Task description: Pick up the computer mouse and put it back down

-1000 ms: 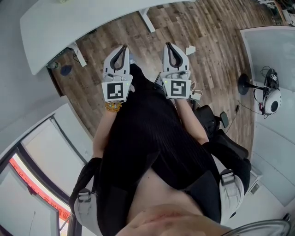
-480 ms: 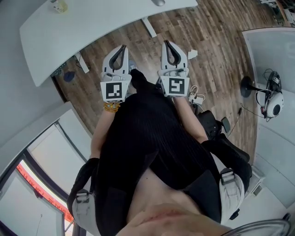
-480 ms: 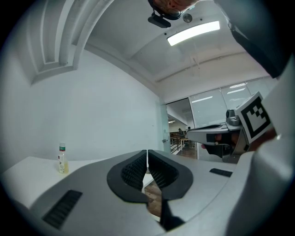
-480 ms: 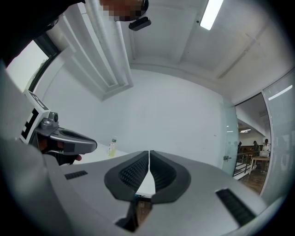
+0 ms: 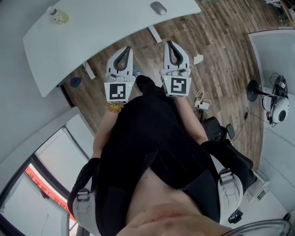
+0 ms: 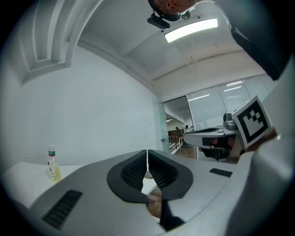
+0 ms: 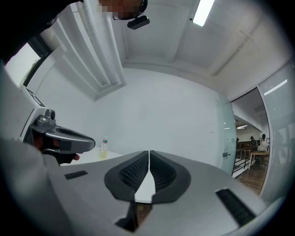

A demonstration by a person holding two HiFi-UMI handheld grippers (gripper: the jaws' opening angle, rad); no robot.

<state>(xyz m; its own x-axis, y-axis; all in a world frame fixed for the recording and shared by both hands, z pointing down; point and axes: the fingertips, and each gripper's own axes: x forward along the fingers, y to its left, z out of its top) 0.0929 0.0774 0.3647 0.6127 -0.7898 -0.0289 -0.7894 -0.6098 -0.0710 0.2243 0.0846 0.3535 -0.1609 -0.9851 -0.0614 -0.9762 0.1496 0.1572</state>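
Computer mouse (image 5: 158,8) is lying on the white desk (image 5: 106,27), close to its near edge and toward the right end. A small bottle (image 5: 59,16) is standing at the desk's left end, well apart from the mouse.

Left gripper (image 5: 127,48) and right gripper (image 5: 169,43) are both pointing level toward the desk, side by side over the wooden floor (image 5: 216,41), short of the near edge. Each claw is sitting pressed together, with nothing between the pads.

Step in hand, as I judge it, is the reach. The right gripper is looking like the better choice, since it is lining up nearer the mouse. The jaws need spreading before arrival, then coming in low over the near edge and straddling the mouse across its narrow sides. Closing gently matters, as the rounded shell is likely to slip out of a hard pinch. A short lift and a flat set-down should be enough.

Writing: the marker cubes (image 5: 116,91) are showing only black-and-white square patterns, no words. The bottle's label is too small to read. No brand is showing on the mouse.
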